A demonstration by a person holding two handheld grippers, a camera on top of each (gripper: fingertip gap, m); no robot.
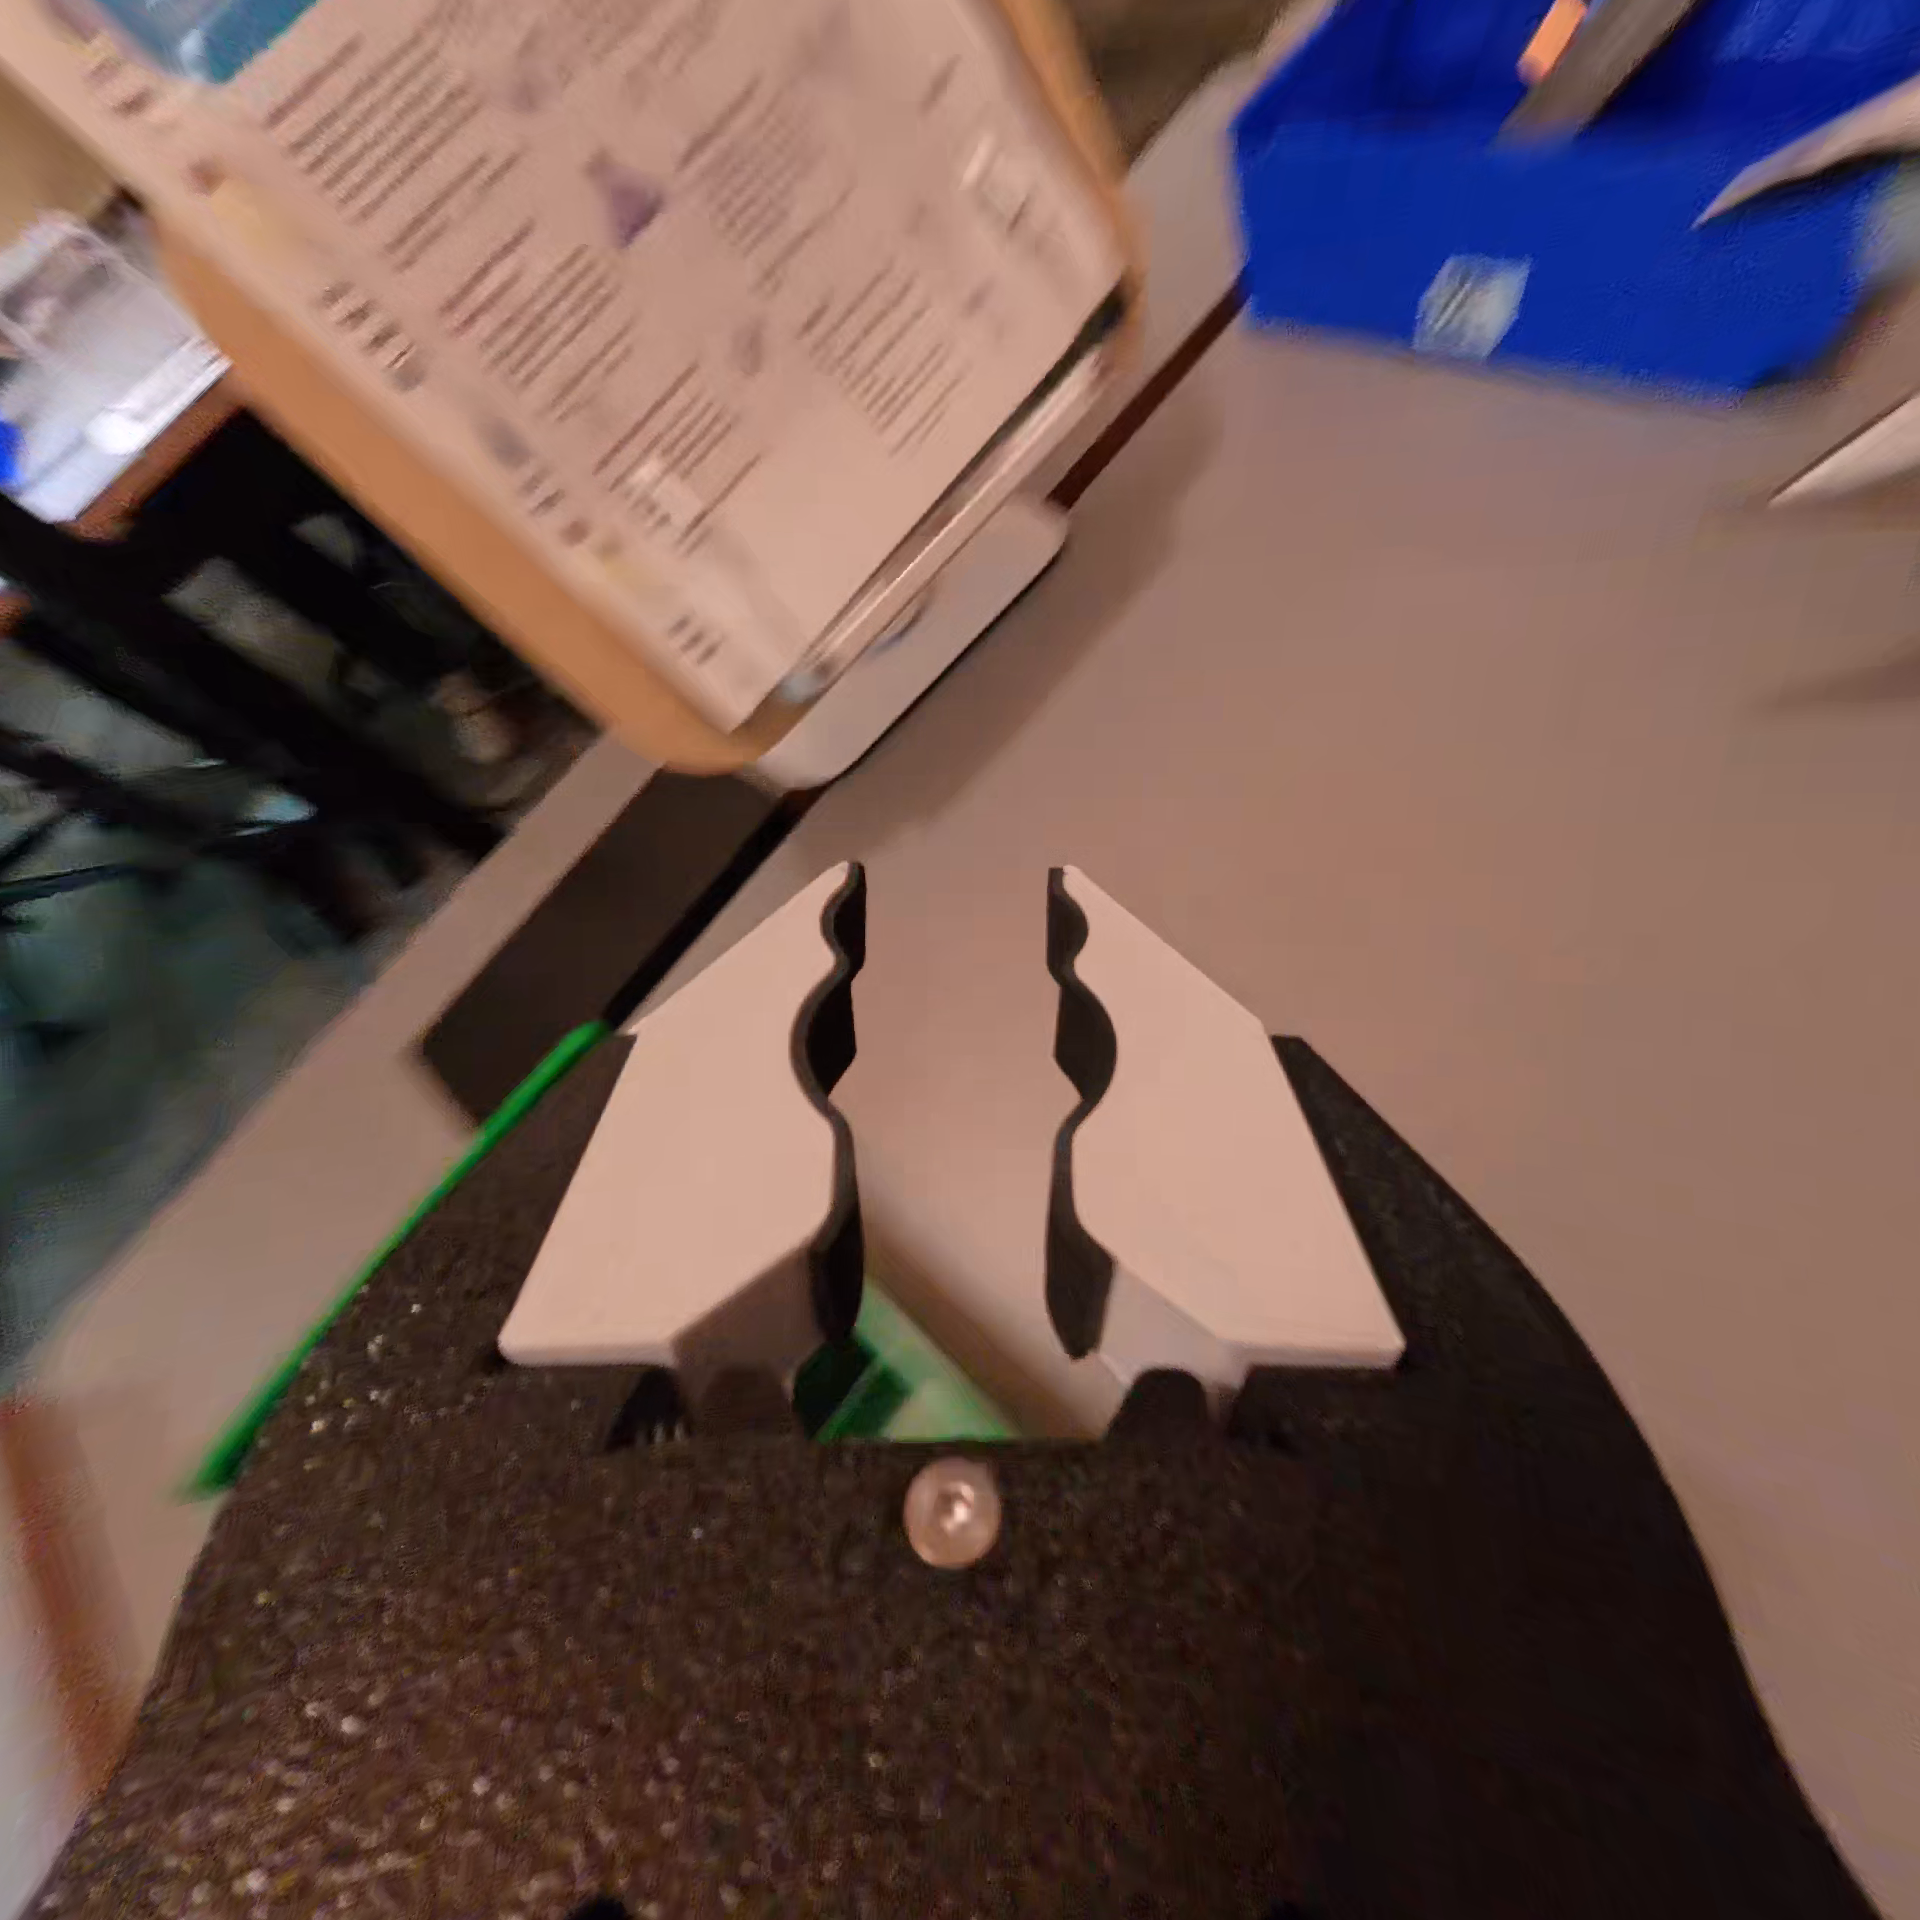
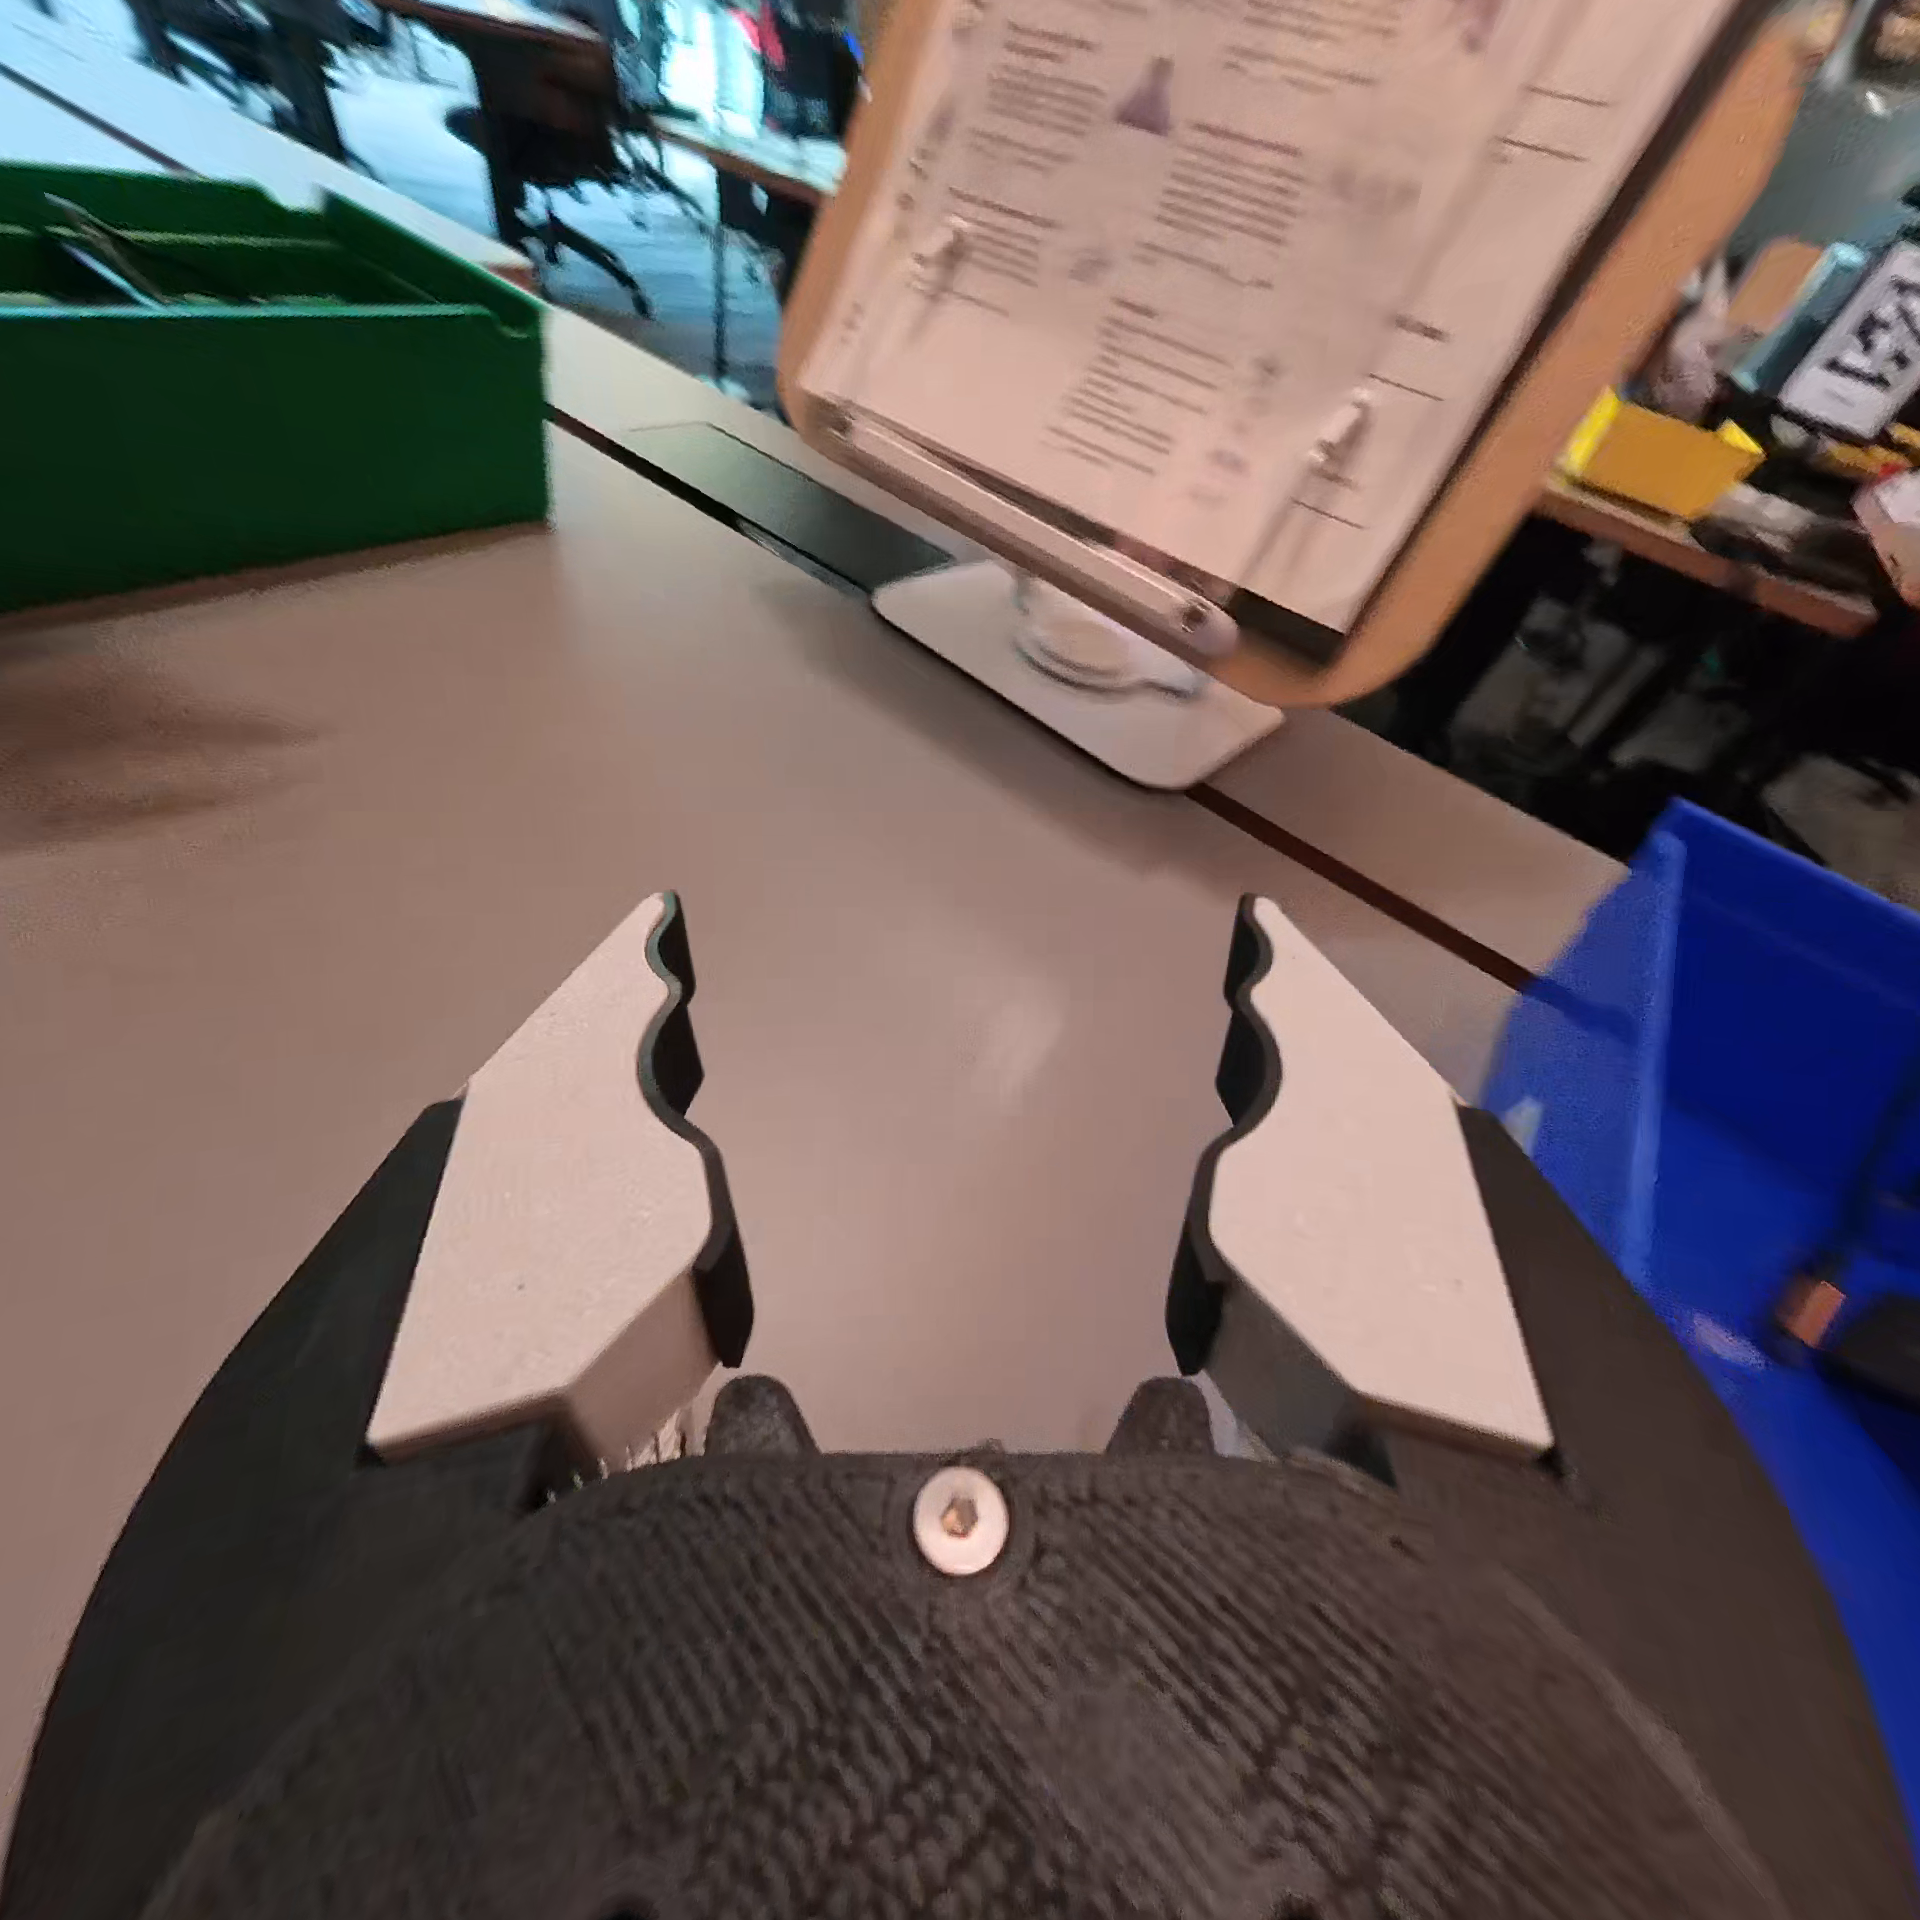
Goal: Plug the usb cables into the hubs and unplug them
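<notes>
No usb cable or hub shows in either view. My left gripper [image 1: 954, 883] hangs over the grey table [image 1: 1351, 831] with its jaws a narrow gap apart and nothing between them; a green edge [image 1: 416, 1226] shows under its left side. My right gripper [image 2: 958, 914] is wide open and empty above the bare grey table [image 2: 520, 779]. Both views are blurred by motion.
A printed sheet in a wooden-framed stand [image 1: 644, 312] rises on a white base at the table's far edge; it also shows in the right wrist view [image 2: 1247, 291]. A blue bin [image 1: 1558, 208] sits at the right, also [image 2: 1714, 1091]. A green bin [image 2: 260, 395] stands far left.
</notes>
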